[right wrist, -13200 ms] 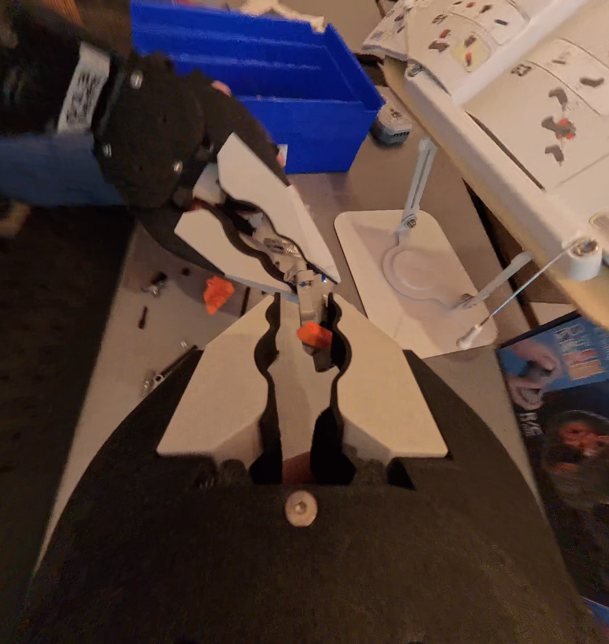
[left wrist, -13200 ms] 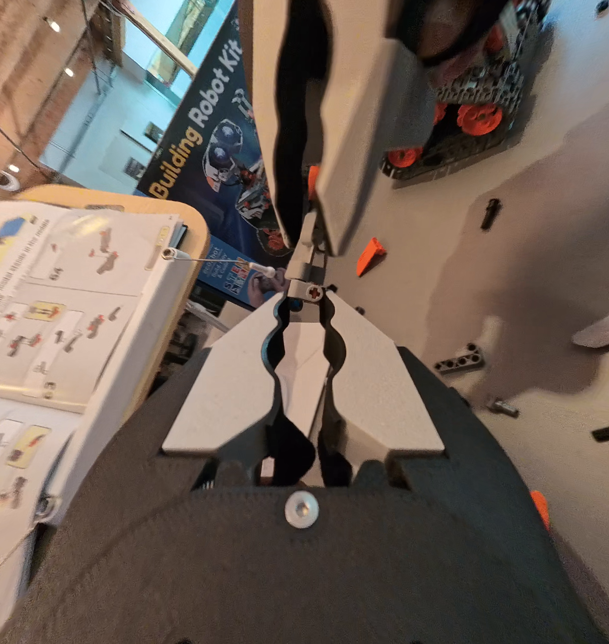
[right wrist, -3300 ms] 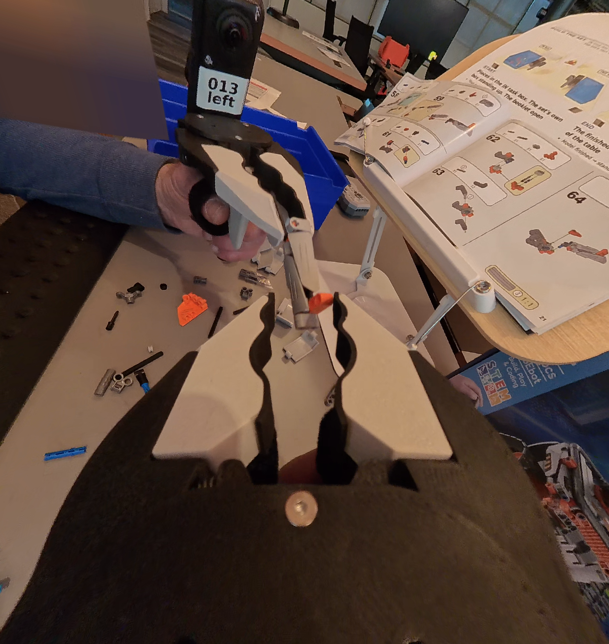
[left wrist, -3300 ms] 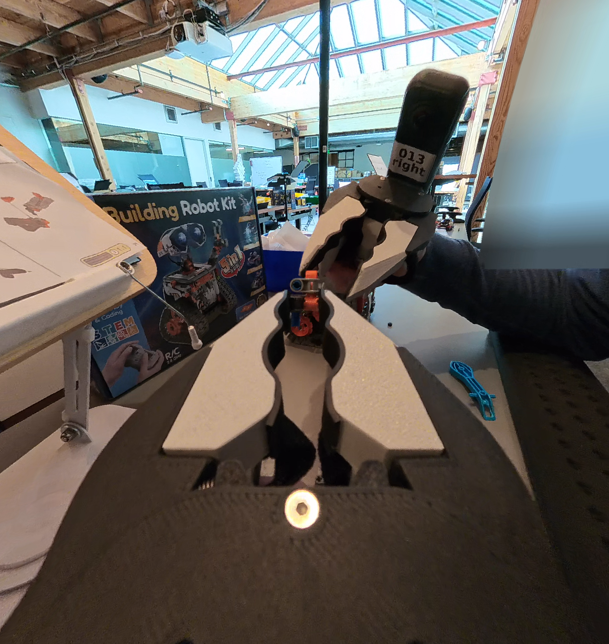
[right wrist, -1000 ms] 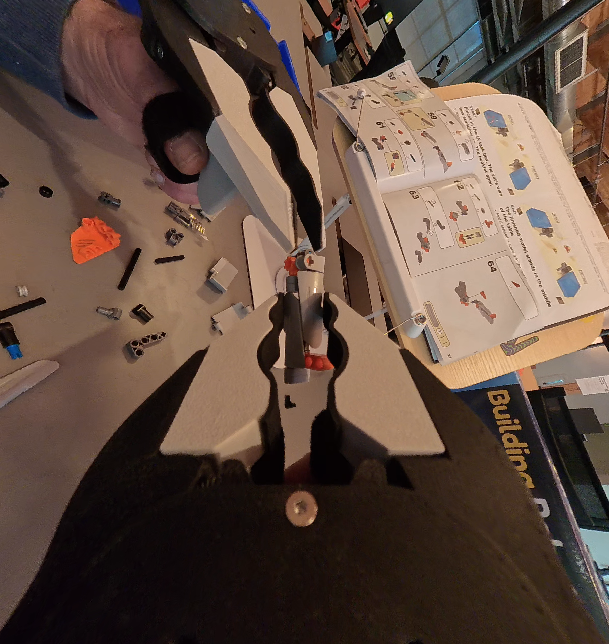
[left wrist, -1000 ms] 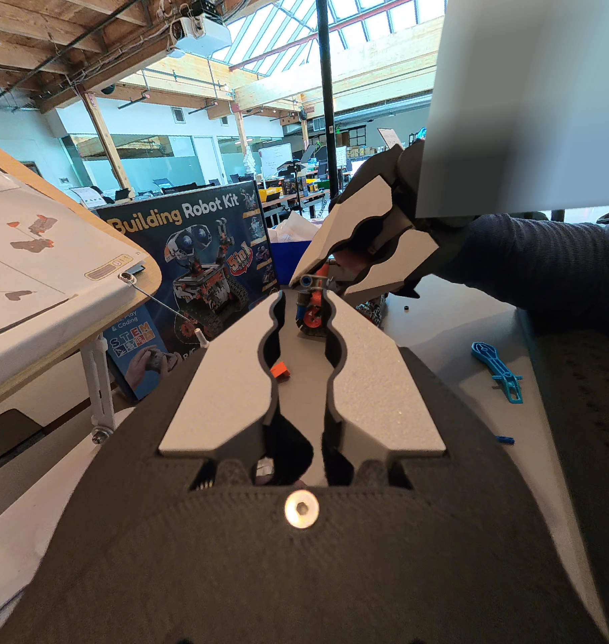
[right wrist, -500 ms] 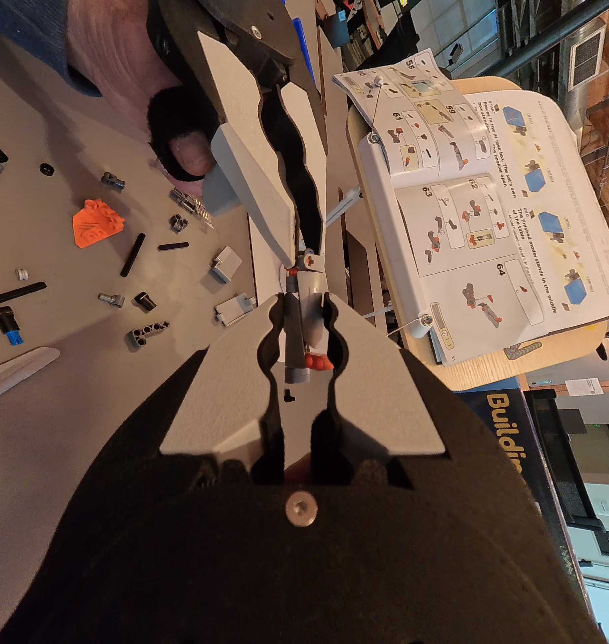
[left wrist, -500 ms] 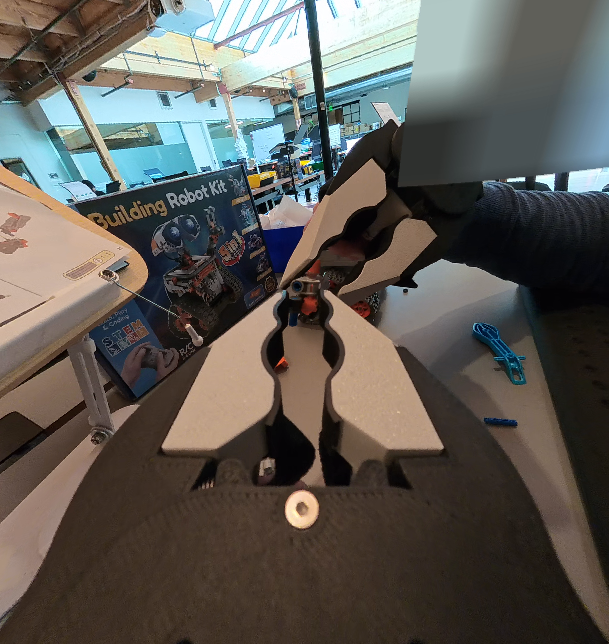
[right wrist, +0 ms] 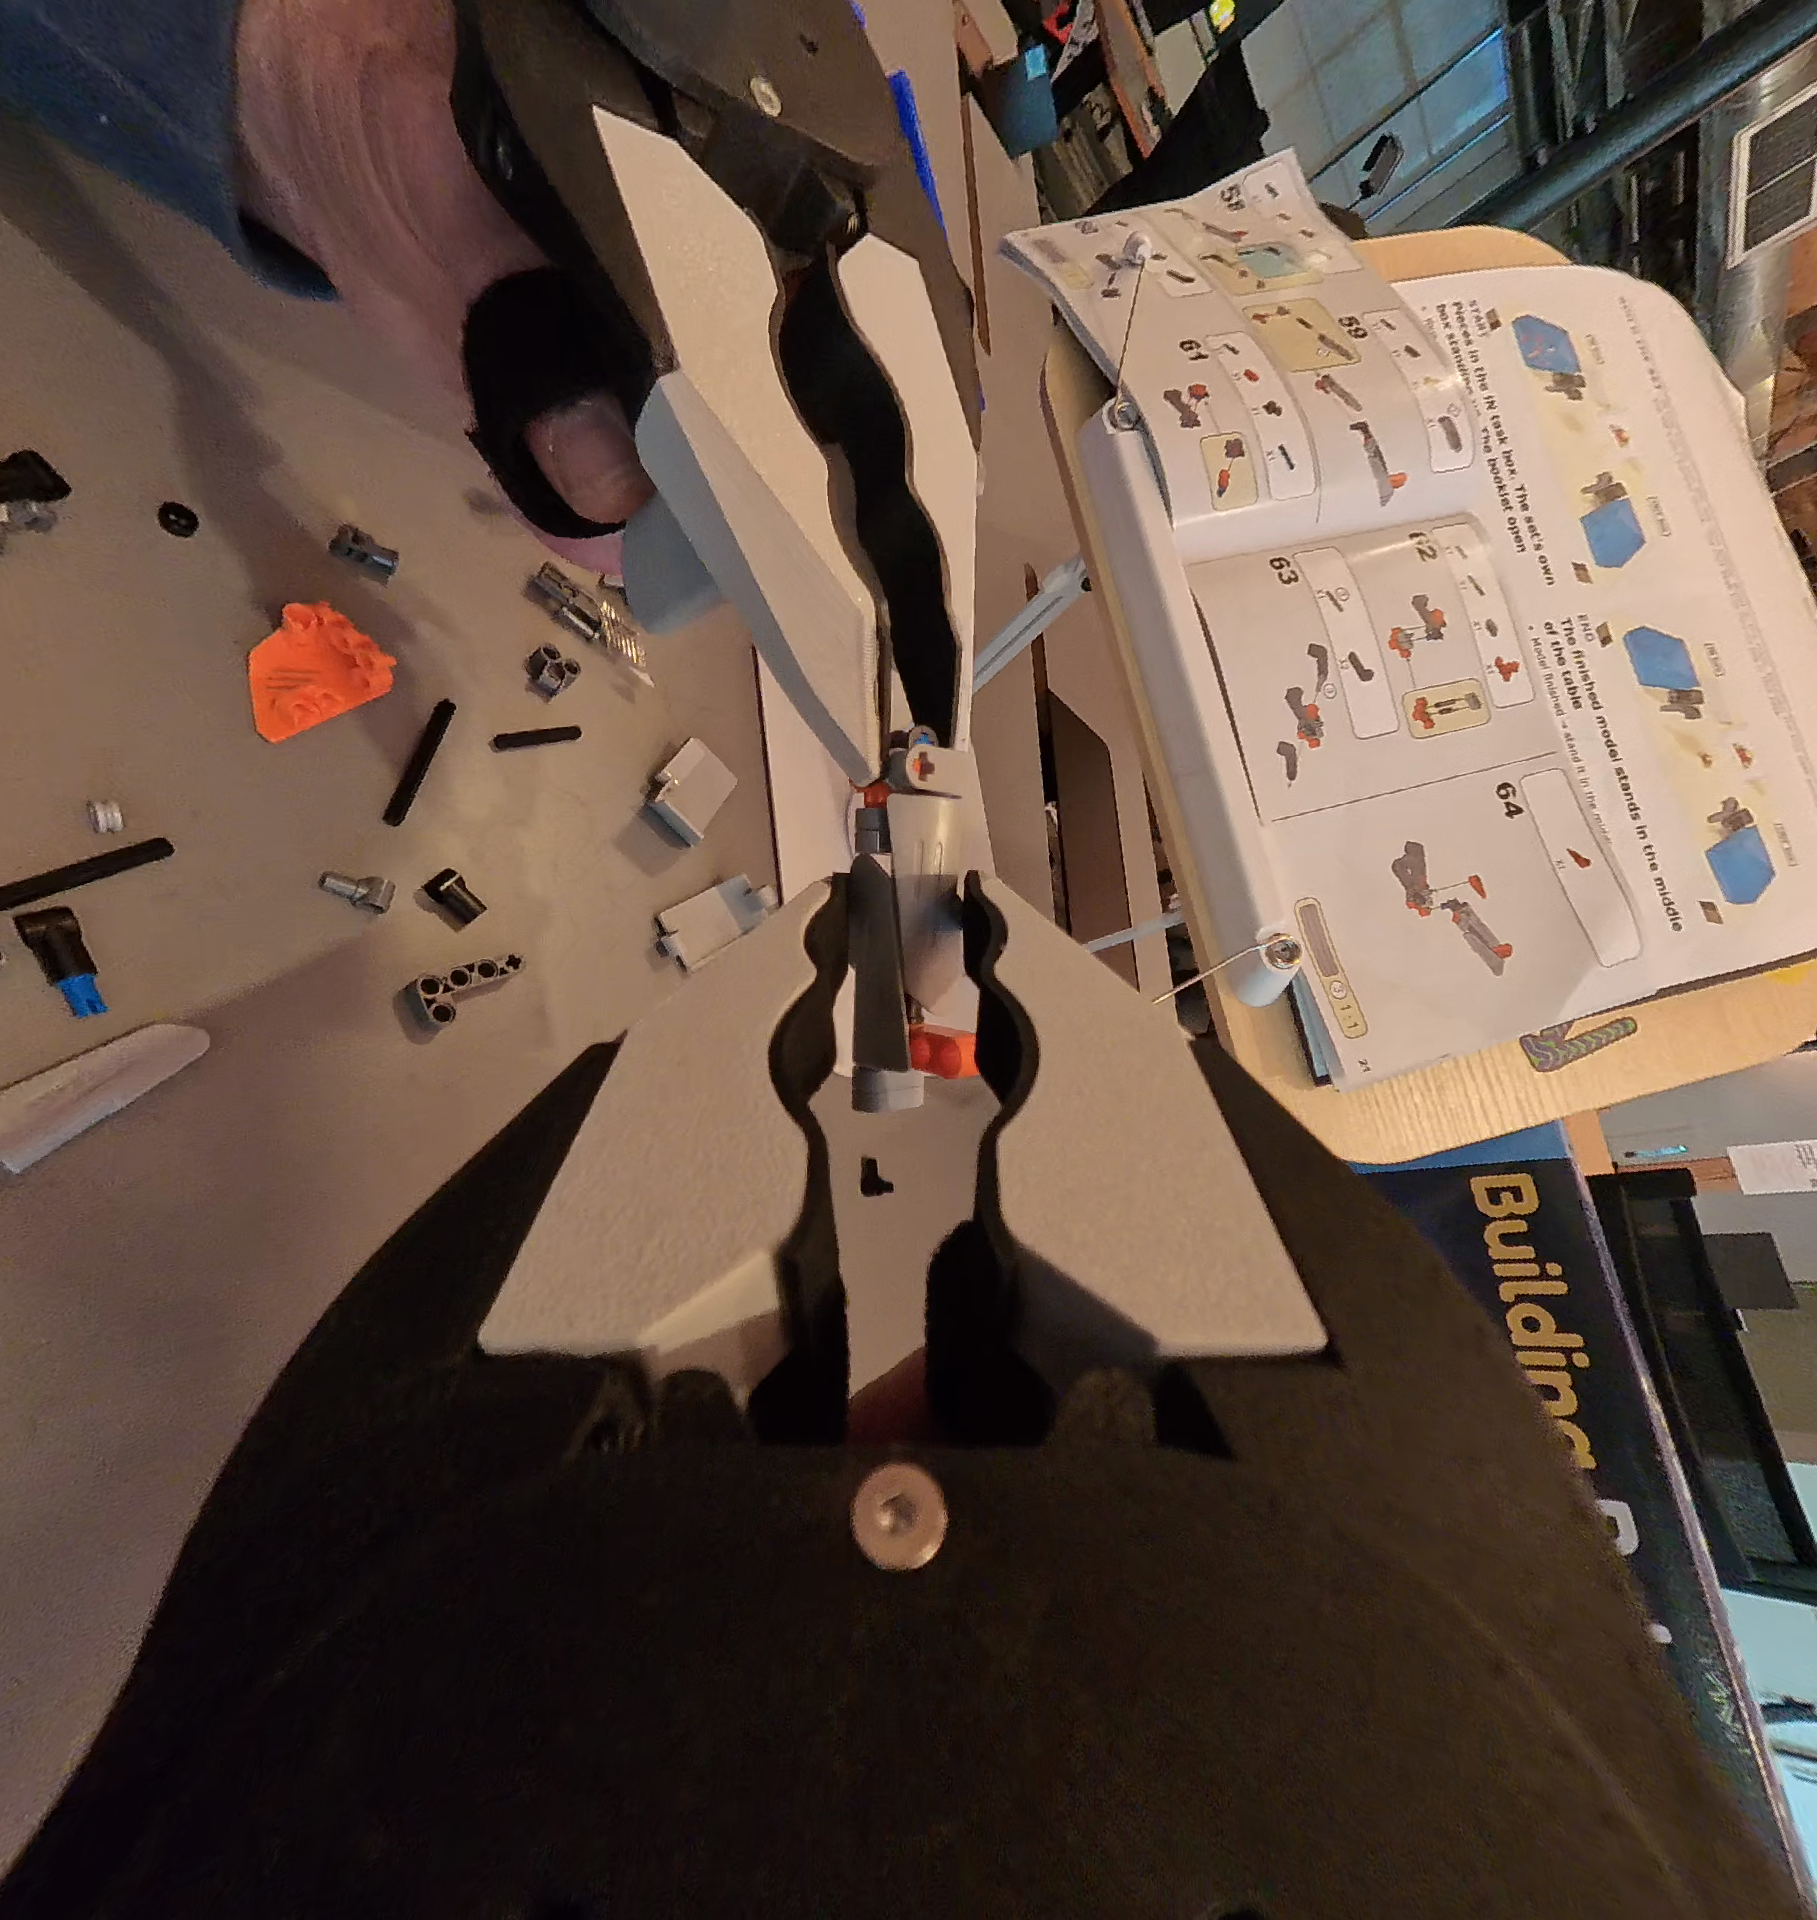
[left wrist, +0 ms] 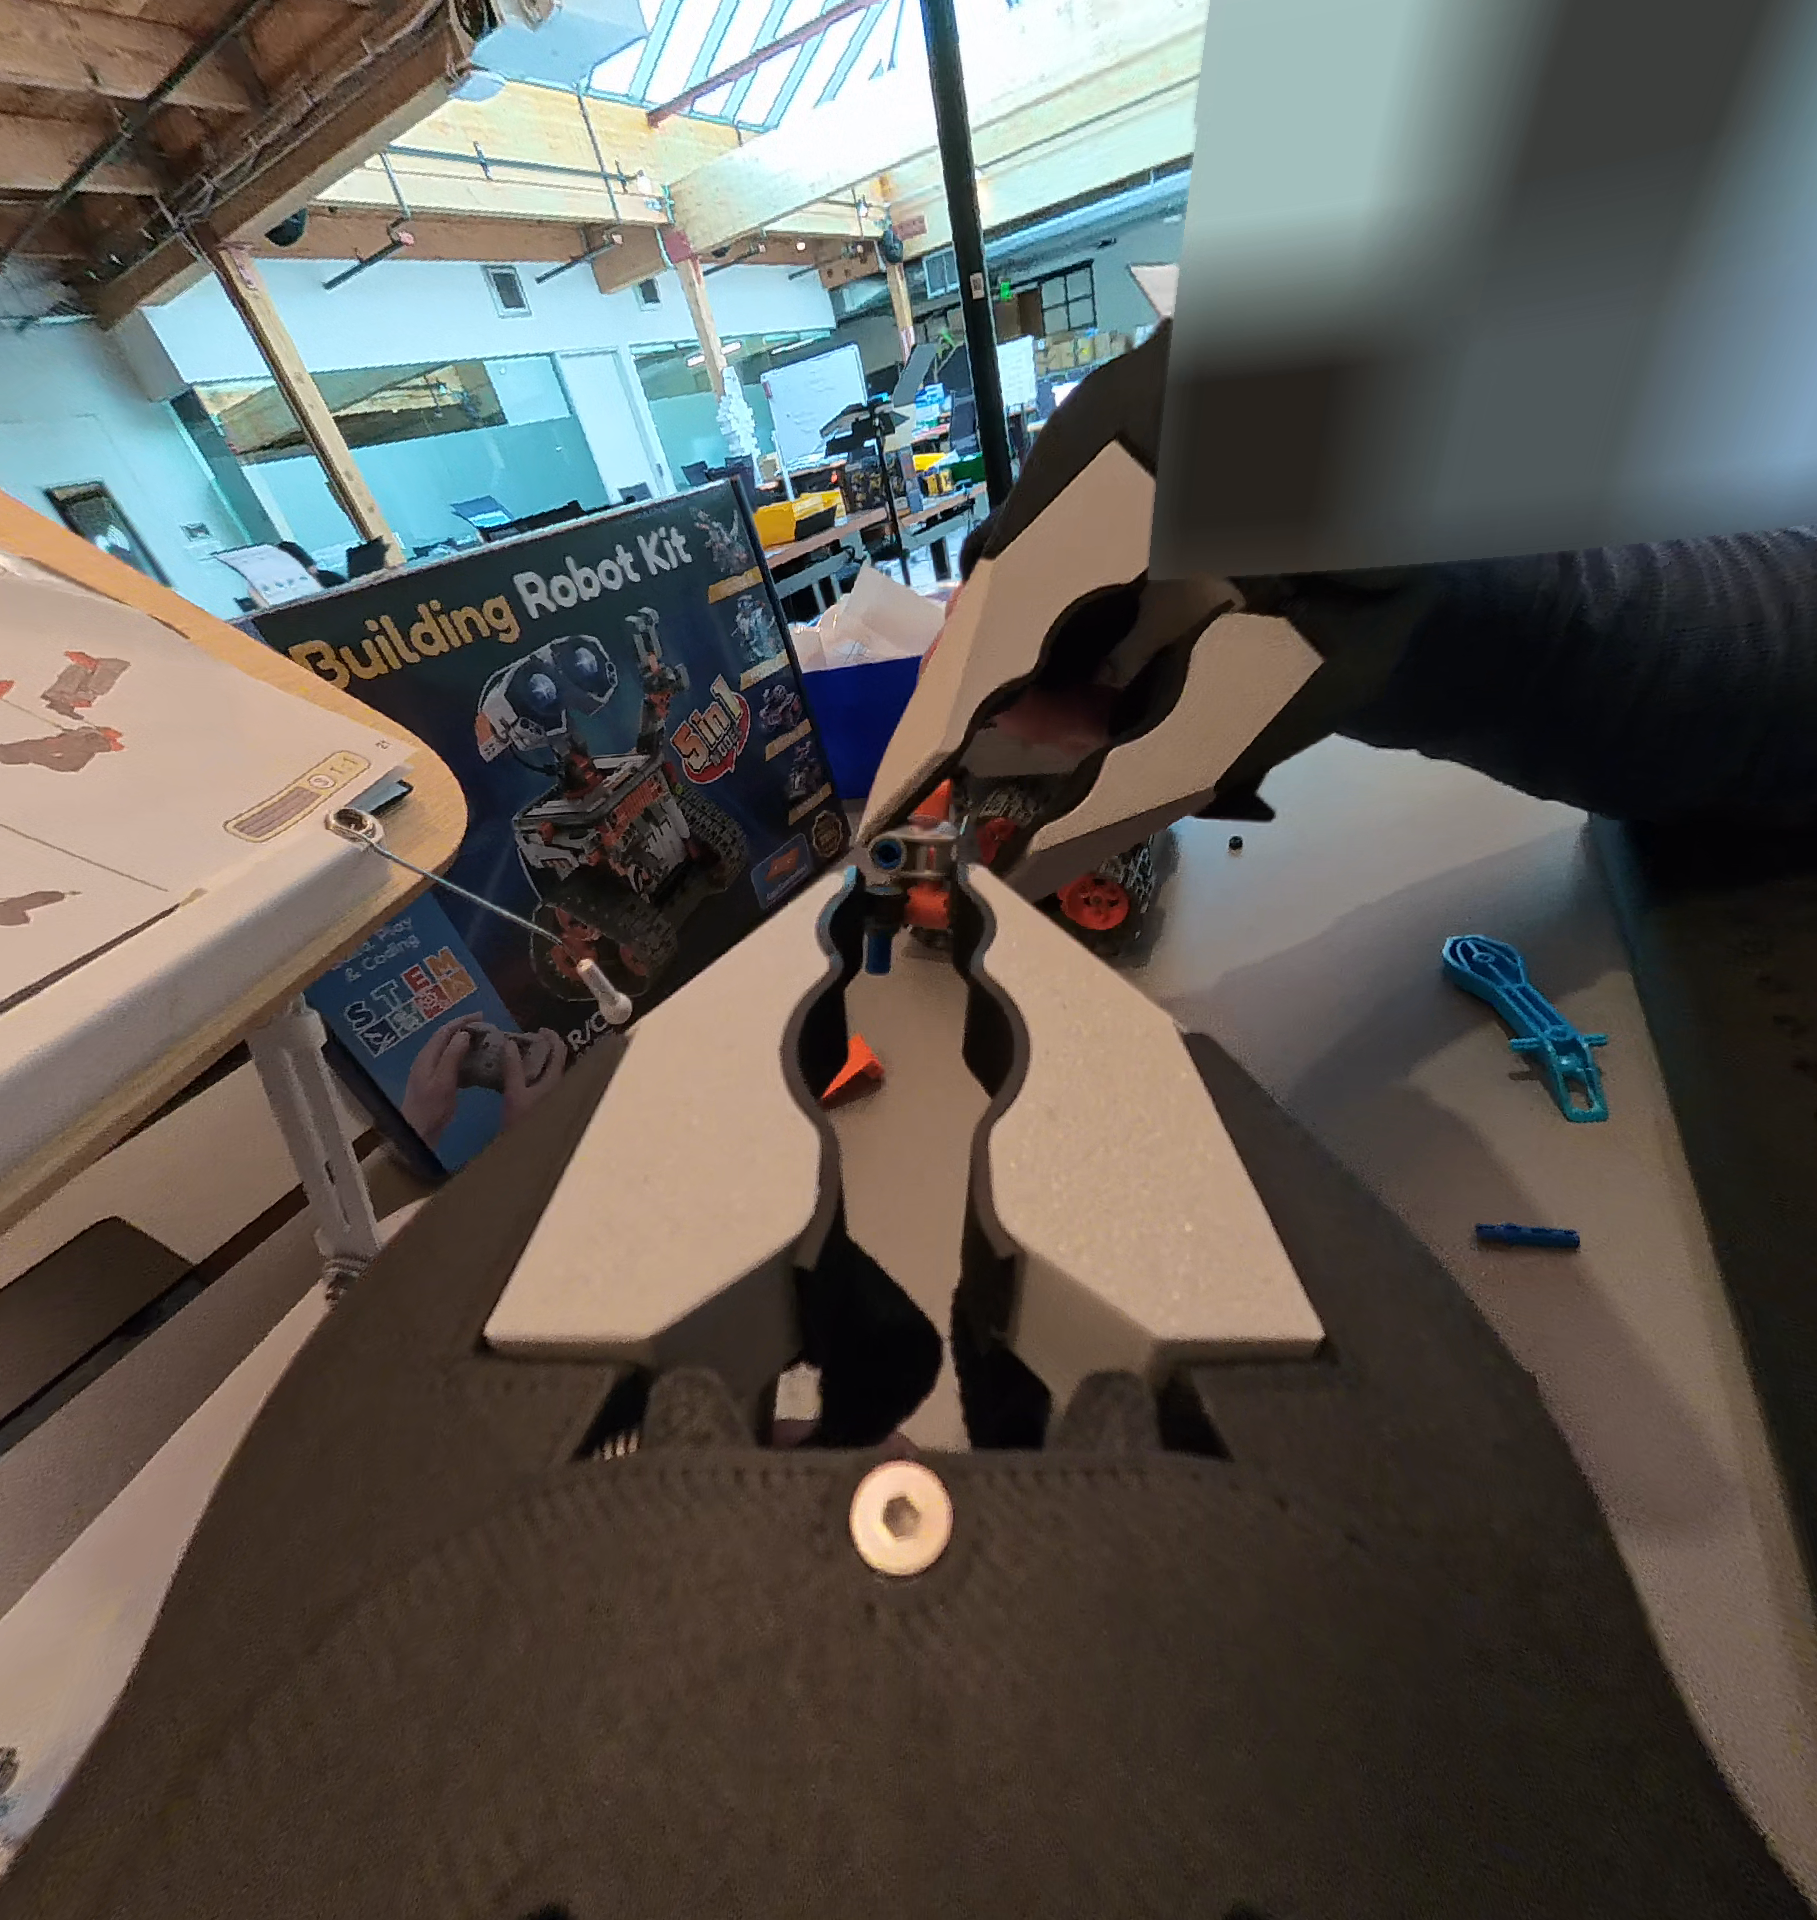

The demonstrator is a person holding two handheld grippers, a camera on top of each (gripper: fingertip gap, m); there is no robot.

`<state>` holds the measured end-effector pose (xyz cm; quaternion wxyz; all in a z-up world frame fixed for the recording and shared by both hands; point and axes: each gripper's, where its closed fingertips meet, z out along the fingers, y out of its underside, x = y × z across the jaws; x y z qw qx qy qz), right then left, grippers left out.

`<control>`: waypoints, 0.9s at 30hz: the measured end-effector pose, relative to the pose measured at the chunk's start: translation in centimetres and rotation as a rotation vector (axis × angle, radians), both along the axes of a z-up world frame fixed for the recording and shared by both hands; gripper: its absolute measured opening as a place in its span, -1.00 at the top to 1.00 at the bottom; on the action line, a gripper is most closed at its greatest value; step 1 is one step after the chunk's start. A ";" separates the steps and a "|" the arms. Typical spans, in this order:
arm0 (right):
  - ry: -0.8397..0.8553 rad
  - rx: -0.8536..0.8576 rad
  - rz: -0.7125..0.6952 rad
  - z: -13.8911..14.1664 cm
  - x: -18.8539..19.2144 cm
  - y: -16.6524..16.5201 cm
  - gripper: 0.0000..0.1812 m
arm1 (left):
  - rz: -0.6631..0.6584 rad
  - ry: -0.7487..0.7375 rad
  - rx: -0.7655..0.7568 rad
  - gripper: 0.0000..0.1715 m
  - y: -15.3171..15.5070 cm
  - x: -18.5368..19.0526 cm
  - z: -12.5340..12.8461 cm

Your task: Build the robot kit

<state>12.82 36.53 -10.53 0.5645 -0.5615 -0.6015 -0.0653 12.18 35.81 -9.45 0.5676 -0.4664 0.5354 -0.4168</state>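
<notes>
1. right gripper (right wrist: 902,904) tipped sideways over the table (right wrist: 260,1091), clamped narrow on a small grey-and-orange brick assembly (right wrist: 899,977).
2. left gripper (left wrist: 906,883) level, tips meeting the same assembly's far end; pinching or just touching, hard to say.
3. blur patch covers the right gripper's handle; wheeled model (left wrist: 1091,894) mostly blocked.

A grey table (right wrist: 291,1164) carries scattered small building parts, among them an orange piece (right wrist: 317,673) and black rods (right wrist: 421,761).
</notes>
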 end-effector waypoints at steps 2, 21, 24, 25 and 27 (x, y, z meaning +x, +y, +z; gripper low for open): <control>-0.020 -0.008 -0.004 -0.3 0.2 0.0 0.79 | 0.014 0.023 0.025 0.82 0.0 0.2 -0.3; -0.200 -0.343 -0.117 -7.9 4.5 0.9 0.79 | 0.174 0.253 0.020 0.75 3.0 0.3 -4.4; -0.233 -0.403 -0.099 -9.1 4.6 0.2 0.79 | 0.176 0.279 0.022 0.74 3.0 0.4 -4.9; -0.246 -0.424 -0.092 -9.6 4.6 0.0 0.79 | 0.174 0.280 0.021 0.75 3.0 0.5 -5.0; -0.272 -0.457 -0.083 -10.5 4.7 -0.4 0.80 | 0.176 0.281 0.017 0.75 3.1 0.5 -5.0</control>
